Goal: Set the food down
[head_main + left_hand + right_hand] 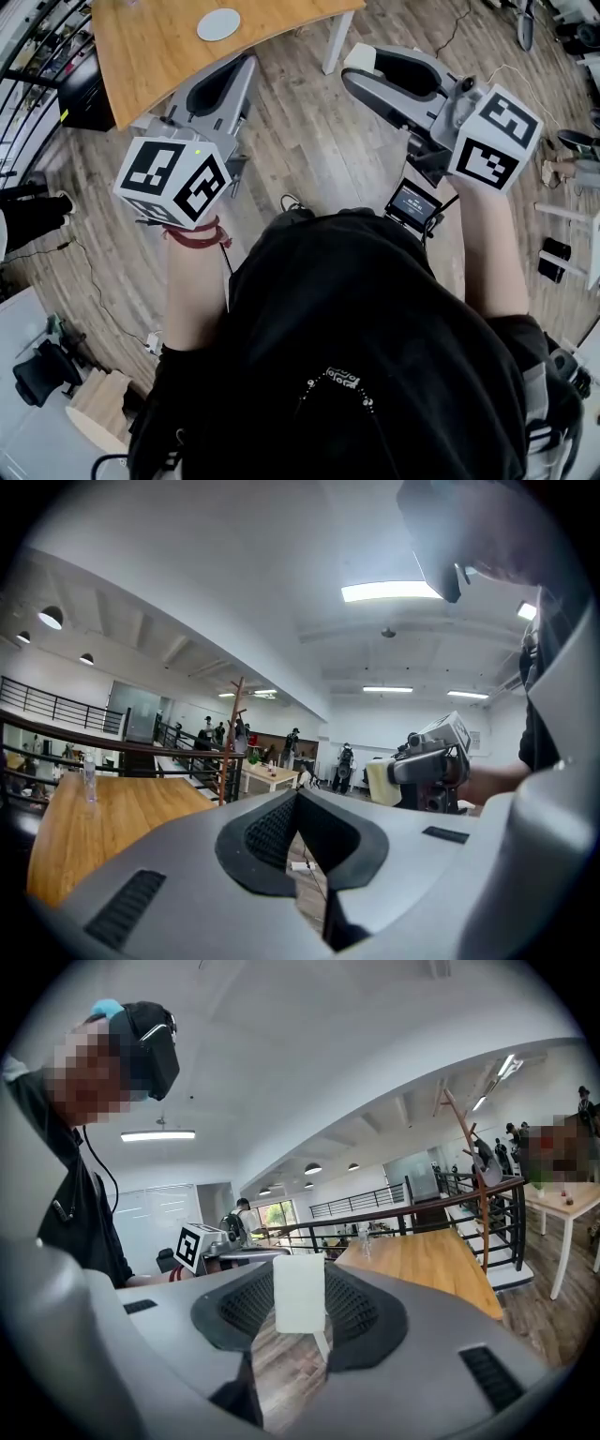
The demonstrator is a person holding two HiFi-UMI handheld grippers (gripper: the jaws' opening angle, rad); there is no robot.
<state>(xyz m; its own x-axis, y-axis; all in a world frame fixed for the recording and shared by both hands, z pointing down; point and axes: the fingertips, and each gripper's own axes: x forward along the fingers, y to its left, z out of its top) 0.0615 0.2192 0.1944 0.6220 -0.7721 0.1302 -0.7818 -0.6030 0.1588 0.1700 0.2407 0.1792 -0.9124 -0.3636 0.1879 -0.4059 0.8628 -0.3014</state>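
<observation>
Grey moulded plastic on both tools, black ribbed pads (pixel 248 1302) inside. Right gripper (pixel 300 1283) clamped on a flat white rectangular bar (pixel 300 1299) with a thin pale stick, up in the air over the wood-plank floor (pixel 309 150). Left gripper (pixel 295 797) closed tip to tip, nothing between. Beyond, a honey-coloured wooden table (pixel 141 56) with a smooth round white disc (pixel 218 24). Black-and-white square markers on the cubes (pixel 494 136); small pale print on the black top (pixel 375 394) unreadable.
</observation>
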